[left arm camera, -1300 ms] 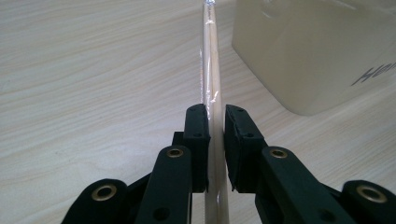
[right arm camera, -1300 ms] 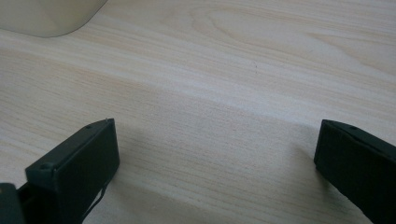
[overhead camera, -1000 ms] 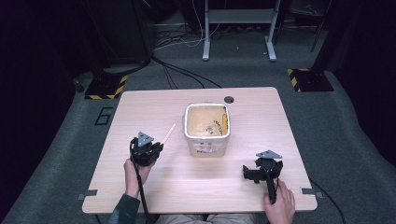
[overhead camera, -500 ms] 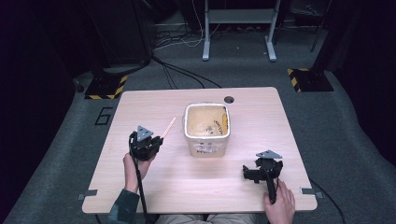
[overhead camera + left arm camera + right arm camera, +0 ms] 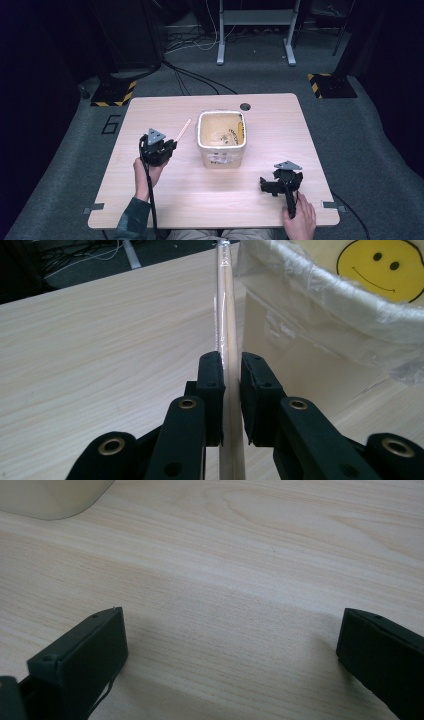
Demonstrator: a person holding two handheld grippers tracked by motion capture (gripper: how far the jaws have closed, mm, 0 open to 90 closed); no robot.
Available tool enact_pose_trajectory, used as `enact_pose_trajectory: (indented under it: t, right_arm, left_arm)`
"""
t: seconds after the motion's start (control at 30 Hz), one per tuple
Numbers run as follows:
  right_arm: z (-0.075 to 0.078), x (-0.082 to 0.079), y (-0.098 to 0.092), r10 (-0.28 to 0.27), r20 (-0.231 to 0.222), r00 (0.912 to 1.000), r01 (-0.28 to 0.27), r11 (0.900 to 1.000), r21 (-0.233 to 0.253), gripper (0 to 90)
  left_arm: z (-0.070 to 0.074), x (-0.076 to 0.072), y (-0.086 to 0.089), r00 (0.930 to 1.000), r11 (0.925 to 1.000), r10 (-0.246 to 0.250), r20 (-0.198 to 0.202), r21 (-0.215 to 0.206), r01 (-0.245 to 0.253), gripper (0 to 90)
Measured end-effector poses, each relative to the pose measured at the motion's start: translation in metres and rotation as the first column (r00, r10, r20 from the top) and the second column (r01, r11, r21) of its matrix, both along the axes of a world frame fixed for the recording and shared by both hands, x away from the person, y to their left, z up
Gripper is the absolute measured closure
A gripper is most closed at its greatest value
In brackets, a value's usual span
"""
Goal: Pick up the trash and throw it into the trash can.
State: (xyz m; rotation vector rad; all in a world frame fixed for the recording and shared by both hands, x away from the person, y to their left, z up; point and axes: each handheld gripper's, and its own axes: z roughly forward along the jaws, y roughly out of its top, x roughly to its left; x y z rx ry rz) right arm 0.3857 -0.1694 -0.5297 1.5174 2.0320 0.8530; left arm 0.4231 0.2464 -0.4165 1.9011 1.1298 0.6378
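Stick (image 5: 228, 325): a thin, pale wooden stick in a clear wrapper, clamped between the jaws of the left tool (image 5: 230, 390). In the high view the stick (image 5: 183, 129) runs from the left tool (image 5: 167, 147) up and to the right, its far end near the left wall of the bin (image 5: 202, 145). In the left gripper view the stick passes just beside the bin's rim (image 5: 320, 295); whether the two touch cannot be told.

Bin: pale, square, lined with clear plastic film, standing at the middle of the bench (image 5: 150, 195). A yellow smiley face (image 5: 382, 267) shows inside it in the left gripper view. A label is on the near wall; its text is too small to read.

Right tool (image 5: 272, 186): near the front right of the bench, well apart from the bin, held by the right hand (image 5: 299, 220). In the right gripper view its jaws stand wide apart over bare wood, with nothing between them, and a corner of the bin (image 5: 55, 497) is at upper left.

Left hand (image 5: 145, 170) holds the left tool from below.

A dark round hole (image 5: 245, 106) sits in the bench near its far edge.
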Motion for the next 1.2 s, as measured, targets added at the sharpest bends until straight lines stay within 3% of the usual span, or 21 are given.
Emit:
enact_pose_trajectory:
  t: [1.2]
  right_arm:
    - [0.000,0.000,0.000,0.000,0.000,1.0000,0.000,1.000,0.000,0.0]
  left_arm:
    - [0.033,0.011,-0.022,0.9967,0.9990,-0.044,0.068,-0.007,0.045,79.5]
